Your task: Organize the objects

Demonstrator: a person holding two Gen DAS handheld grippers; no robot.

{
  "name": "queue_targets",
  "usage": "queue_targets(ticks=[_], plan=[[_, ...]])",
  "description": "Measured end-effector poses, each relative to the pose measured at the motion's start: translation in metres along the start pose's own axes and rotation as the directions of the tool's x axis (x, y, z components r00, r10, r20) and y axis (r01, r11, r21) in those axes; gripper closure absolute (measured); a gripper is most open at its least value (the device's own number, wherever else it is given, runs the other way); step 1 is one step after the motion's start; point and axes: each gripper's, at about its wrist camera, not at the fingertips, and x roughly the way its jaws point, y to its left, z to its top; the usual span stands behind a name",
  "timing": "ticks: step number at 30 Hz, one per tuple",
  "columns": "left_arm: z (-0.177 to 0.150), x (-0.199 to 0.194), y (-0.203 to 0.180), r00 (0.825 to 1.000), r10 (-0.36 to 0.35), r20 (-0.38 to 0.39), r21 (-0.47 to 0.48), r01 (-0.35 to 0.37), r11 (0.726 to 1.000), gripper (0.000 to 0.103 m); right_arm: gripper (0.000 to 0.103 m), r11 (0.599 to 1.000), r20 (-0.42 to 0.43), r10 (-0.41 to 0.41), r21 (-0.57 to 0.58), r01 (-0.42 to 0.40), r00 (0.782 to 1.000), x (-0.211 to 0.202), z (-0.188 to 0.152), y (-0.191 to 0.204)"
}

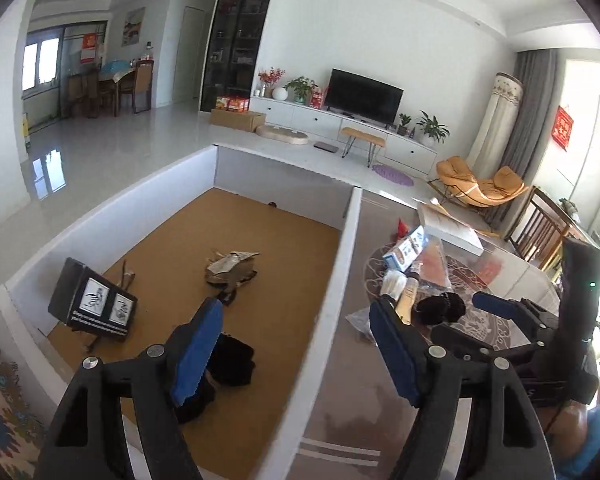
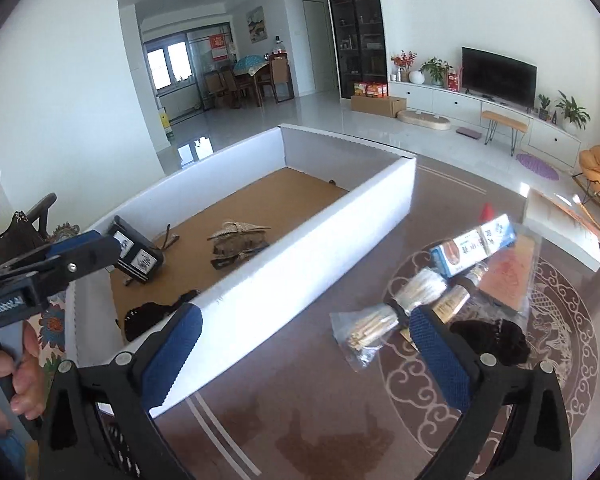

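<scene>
Both your left gripper (image 1: 296, 354) and right gripper (image 2: 306, 354) spread, empty; cotton-swab bundle (image 2: 396, 308) just ahead of right finger: light, crinkly-bagged, pinch its banded middle

The table (image 2: 300, 420) is brown with a pale ornamental ring pattern and thin pale stripes near the box. A large white box (image 2: 300, 256) with a cork-brown floor stands on its left part. To the right, directly on the table, lie a clear bag of sticks (image 2: 384, 320), a blue-white carton (image 2: 472, 248), an orange packet (image 2: 508, 276), a black fuzzy thing (image 2: 496, 340), a small bottle (image 2: 456, 300), a red cone (image 2: 487, 212) and a white book (image 2: 560, 232) at the far edge
</scene>
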Motion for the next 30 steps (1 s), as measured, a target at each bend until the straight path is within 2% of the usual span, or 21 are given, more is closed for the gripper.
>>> queue_targets(ticks=[2, 3, 4, 6, 9, 13, 17, 21, 25, 30], plan=[[-0.016, -0.004, -0.045, 0.994, -0.106, -0.005, 0.057, 0.106, 0.993, 0.019, 0.000, 0.990, -0.046, -0.135, 0.022, 0.136, 0.990, -0.009, -0.037, -0.042], [-0.027, -0.003, -0.064, 0.988, -0.153, -0.017, 0.076, 0.154, 0.985, 0.009, 0.000, 0.979, -0.078, -0.201, 0.024, 0.203, 0.977, -0.011, -0.056, -0.063], [-0.039, 0.002, -0.082, 0.981, -0.193, -0.032, 0.086, 0.195, 0.977, 0.003, 0.000, 0.963, -0.113, -0.264, 0.025, 0.268, 0.958, -0.013, -0.075, -0.081], [-0.064, 0.018, -0.111, 0.968, -0.239, -0.079, 0.086, 0.246, 0.966, 0.003, 0.000, 0.935, -0.177, -0.337, 0.050, 0.350, 0.925, -0.019, -0.107, -0.115], [-0.105, 0.057, -0.133, 0.958, -0.205, -0.202, 0.071, 0.223, 0.972, 0.003, 0.000, 0.909, -0.220, -0.371, 0.115, 0.401, 0.902, -0.035, -0.144, -0.146], [-0.140, 0.086, -0.138, 0.952, -0.104, -0.287, 0.113, 0.142, 0.983, 0.003, 0.000, 0.896, -0.213, -0.377, 0.161, 0.413, 0.901, -0.049, -0.162, -0.153], [-0.151, 0.089, -0.131, 0.959, -0.029, -0.282, 0.158, 0.077, 0.984, 0.003, 0.000, 0.896, -0.223, -0.373, 0.168, 0.412, 0.901, -0.048, -0.160, -0.153], [-0.151, 0.091, -0.128, 0.963, 0.017, -0.269, 0.185, 0.035, 0.982, 0.003, 0.000, 0.897, -0.233, -0.335, 0.217, 0.384, 0.913, -0.047, -0.162, -0.157], [-0.155, 0.092, -0.134, 0.964, 0.064, -0.259, 0.259, 0.006, 0.966, 0.000, 0.000, 0.895, -0.234, -0.340, 0.217, 0.389, 0.911, -0.046, -0.163, -0.156], [-0.156, 0.092, -0.134, 0.964, 0.058, -0.260, 0.260, 0.012, 0.966, 0.000, 0.000, 0.895, -0.233, -0.340, 0.217, 0.389, 0.911, -0.046, -0.163, -0.156]])
